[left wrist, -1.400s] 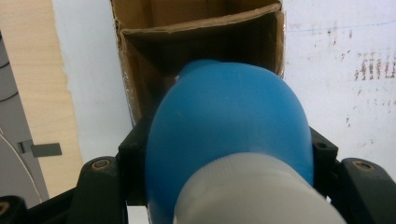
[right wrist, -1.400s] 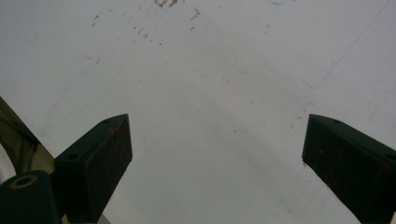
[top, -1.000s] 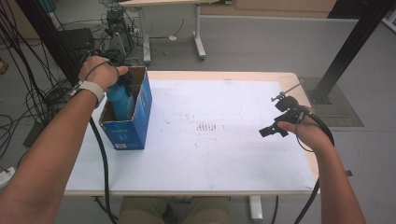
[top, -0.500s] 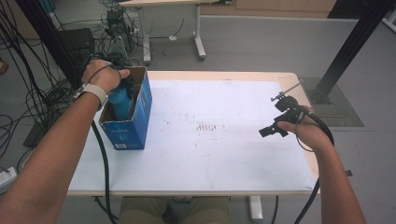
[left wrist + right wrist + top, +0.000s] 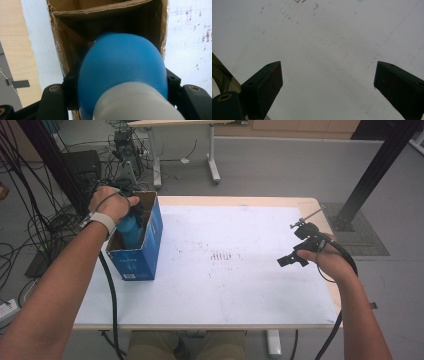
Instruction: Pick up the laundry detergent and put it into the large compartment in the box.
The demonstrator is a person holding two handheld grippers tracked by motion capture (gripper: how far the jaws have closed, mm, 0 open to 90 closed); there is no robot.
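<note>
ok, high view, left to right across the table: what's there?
Open blue cardboard box with the blue plastic bottle inside it, held in the left claw → patch of brown specks on the white tabletop → right claw, open.

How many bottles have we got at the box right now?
1: a blue bottle clamped in the left gripper, inside the open cardboard box at the table's left. The box floor is dark, so more could be hidden.
</note>
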